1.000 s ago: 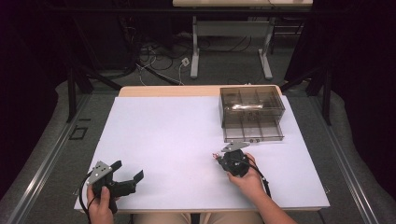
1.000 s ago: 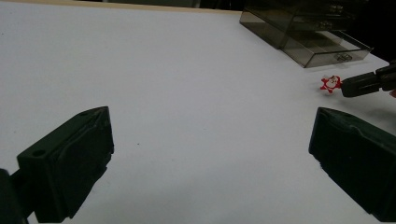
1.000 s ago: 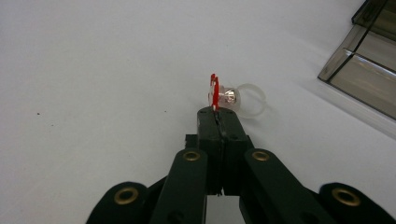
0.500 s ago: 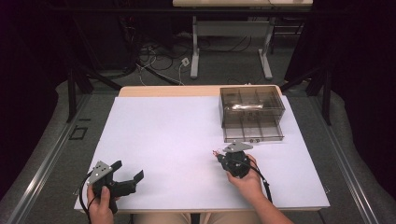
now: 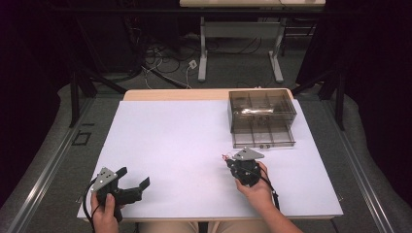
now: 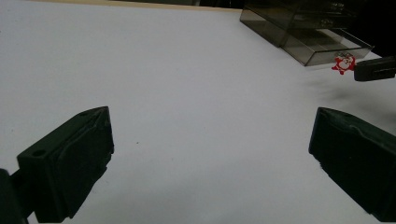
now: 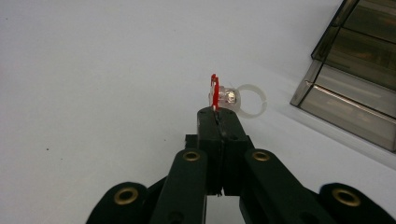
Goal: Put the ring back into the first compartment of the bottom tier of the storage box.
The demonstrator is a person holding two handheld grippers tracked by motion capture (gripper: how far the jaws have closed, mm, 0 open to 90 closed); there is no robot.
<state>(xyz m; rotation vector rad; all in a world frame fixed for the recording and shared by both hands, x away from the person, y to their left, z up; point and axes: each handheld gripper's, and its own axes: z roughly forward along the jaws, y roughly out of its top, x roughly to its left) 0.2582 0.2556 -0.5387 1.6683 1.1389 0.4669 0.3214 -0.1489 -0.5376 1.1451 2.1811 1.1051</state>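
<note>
My right gripper (image 5: pixel 228 159) hovers over the white table right of centre, shut on a small toy ring (image 7: pixel 233 98). The ring has a clear plastic band and a red star-shaped figure (image 6: pixel 344 63). In the right gripper view the jaws (image 7: pixel 218 115) pinch the red figure's edge, with the band sticking out beyond the tips. My left gripper (image 5: pixel 133 177) rests near the front left edge, open, with nothing between its fingers (image 6: pixel 70 158).
A smoky transparent drawer box (image 5: pixel 262 103) stands at the back right of the white table (image 5: pixel 170 136). Its lower drawer (image 5: pixel 263 137) is pulled out toward me, just beyond the right gripper. Cables and table legs lie on the floor behind.
The right hand has shifted only slightly, with the ring still pinched. The left gripper has stayed where it was.
</note>
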